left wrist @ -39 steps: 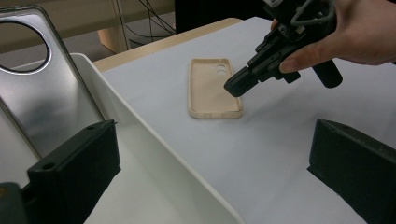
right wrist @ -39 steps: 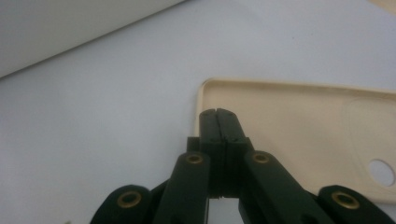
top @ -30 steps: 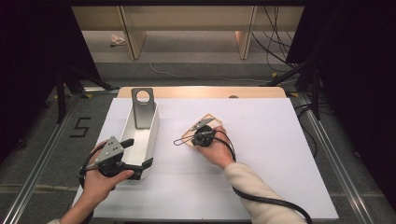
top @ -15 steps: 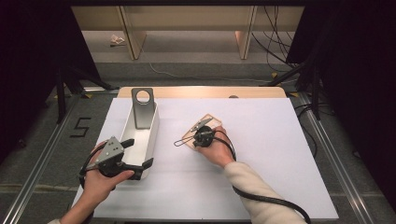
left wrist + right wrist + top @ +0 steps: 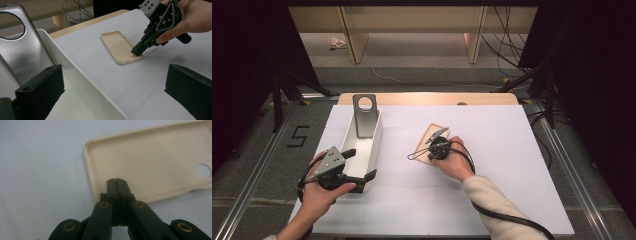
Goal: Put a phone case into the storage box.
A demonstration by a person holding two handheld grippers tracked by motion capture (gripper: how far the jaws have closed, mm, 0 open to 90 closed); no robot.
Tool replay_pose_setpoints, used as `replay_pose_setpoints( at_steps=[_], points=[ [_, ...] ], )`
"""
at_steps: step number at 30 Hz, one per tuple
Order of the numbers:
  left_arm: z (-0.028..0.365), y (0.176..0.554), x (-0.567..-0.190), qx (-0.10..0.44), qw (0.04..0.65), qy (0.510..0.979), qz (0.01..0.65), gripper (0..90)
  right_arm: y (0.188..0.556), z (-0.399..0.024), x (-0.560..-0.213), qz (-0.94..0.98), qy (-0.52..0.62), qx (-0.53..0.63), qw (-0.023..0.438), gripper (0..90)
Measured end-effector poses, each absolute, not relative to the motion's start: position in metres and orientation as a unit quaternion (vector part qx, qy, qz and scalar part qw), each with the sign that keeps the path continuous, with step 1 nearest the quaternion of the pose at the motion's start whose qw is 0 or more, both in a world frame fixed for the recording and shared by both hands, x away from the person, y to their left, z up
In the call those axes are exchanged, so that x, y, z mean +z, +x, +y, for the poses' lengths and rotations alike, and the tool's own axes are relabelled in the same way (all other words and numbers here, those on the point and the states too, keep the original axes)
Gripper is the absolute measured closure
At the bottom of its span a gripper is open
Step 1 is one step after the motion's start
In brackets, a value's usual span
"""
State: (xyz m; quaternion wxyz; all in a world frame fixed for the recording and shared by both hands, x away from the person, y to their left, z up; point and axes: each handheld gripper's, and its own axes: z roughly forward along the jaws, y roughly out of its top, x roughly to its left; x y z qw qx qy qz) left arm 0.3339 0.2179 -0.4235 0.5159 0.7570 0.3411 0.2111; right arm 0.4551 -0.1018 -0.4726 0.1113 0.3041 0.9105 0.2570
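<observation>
High view: floor mark (image 5: 299, 136) beside table (image 5: 512, 150) reads "5".

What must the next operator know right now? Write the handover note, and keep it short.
Left gripper: open, fingers either side of the near wall of the white rectangular plastic bin.
Right gripper: shut, tips resting on one end of the beige plastic phone case, nothing visibly clamped.
Things: the beige case lies flat, open side up, on the white table sheet. A grey metallic phone case stands in the bin's far end.
Done: grey case binned.
Left: probably grip the beige case and bin it.
</observation>
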Motion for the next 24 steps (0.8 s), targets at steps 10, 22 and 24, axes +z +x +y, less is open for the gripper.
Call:
replay_pose_setpoints(
  at_steps=[10,22,24],
  points=[
    [0.217,0.334,-0.424,0.211,0.514,0.759,0.34,1.3,0.453,-0.125,-0.471,0.911,0.31,0.247,0.113,90.0],
    [0.216,0.333,-0.424,0.21,0.514,0.76,0.339,1.4,0.452,-0.136,-0.469,0.914,0.311,0.234,0.118,90.0],
    [0.216,0.334,-0.424,0.21,0.513,0.76,0.34,1.4,0.453,-0.138,-0.469,0.913,0.312,0.233,0.121,90.0]
  ],
)
